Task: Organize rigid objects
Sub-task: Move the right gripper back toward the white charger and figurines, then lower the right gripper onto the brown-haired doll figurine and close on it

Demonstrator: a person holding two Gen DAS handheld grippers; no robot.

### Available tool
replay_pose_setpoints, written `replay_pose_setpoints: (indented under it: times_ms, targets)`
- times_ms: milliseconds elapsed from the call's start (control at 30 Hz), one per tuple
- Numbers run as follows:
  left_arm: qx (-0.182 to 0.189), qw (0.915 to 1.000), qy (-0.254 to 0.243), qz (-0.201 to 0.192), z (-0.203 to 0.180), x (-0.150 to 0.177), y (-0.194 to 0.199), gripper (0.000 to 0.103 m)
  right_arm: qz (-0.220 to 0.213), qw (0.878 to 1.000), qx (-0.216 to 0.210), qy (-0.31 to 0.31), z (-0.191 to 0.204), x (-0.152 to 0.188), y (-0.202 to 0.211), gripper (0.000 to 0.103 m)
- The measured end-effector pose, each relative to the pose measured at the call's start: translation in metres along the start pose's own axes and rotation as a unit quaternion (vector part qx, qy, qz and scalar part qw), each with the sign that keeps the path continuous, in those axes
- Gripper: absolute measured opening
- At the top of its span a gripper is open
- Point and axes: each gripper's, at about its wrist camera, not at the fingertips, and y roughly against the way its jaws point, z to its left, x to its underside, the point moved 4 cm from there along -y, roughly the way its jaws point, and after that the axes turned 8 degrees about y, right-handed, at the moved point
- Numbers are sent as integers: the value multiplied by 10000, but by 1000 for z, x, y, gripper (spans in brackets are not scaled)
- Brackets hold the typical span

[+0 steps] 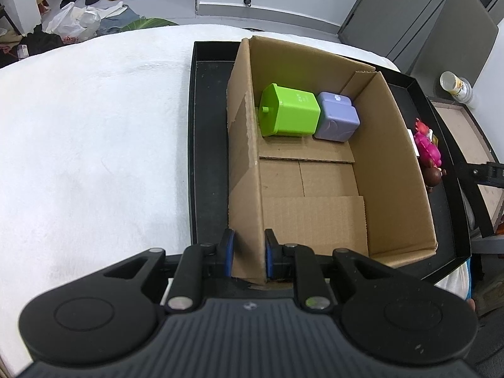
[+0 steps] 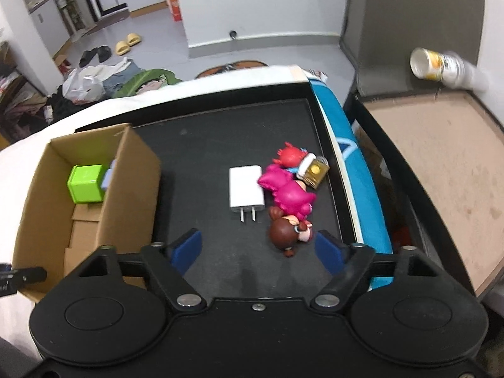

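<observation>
An open cardboard box [image 1: 393, 157] stands in a black tray [image 1: 208, 157]. At its far end lie a green plastic cube [image 1: 289, 113] and a purple one [image 1: 337, 116]. My left gripper [image 1: 249, 252] is shut on the box's near left wall, one pad on each side. In the right wrist view, a white charger [image 2: 245, 189], a pink toy [image 2: 289, 192], a red toy [image 2: 291, 156], a gold-labelled block [image 2: 316, 170] and a brown-haired figurine [image 2: 285, 233] lie on the tray floor [image 2: 220, 132]. My right gripper [image 2: 256, 252] hangs open above them, the figurine just inside its right finger, untouched.
The tray rests on a white cloth-covered table [image 1: 94, 141]. A blue-and-white edge [image 2: 356, 173] runs along the tray's right side. Beyond it is a brown side table [image 2: 441, 173] with a tipped paper cup [image 2: 434, 64]. Bags and slippers lie on the floor behind.
</observation>
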Motion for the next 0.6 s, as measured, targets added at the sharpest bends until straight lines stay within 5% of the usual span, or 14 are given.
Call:
replay_pose_setpoints:
  times_ms: [133, 267, 600]
  targets:
    - [14, 10000, -1, 21, 1, -1, 0, 18, 66, 9999, -27, -74, -3, -2, -7, 66]
    - [34, 10000, -5, 42, 1, -1, 0, 18, 181, 9996, -65, -190, -6, -5, -17, 52]
    - [74, 9999, 10, 67, 3, -2, 0, 19, 397, 9987, 89, -305, -18, -11, -40, 46]
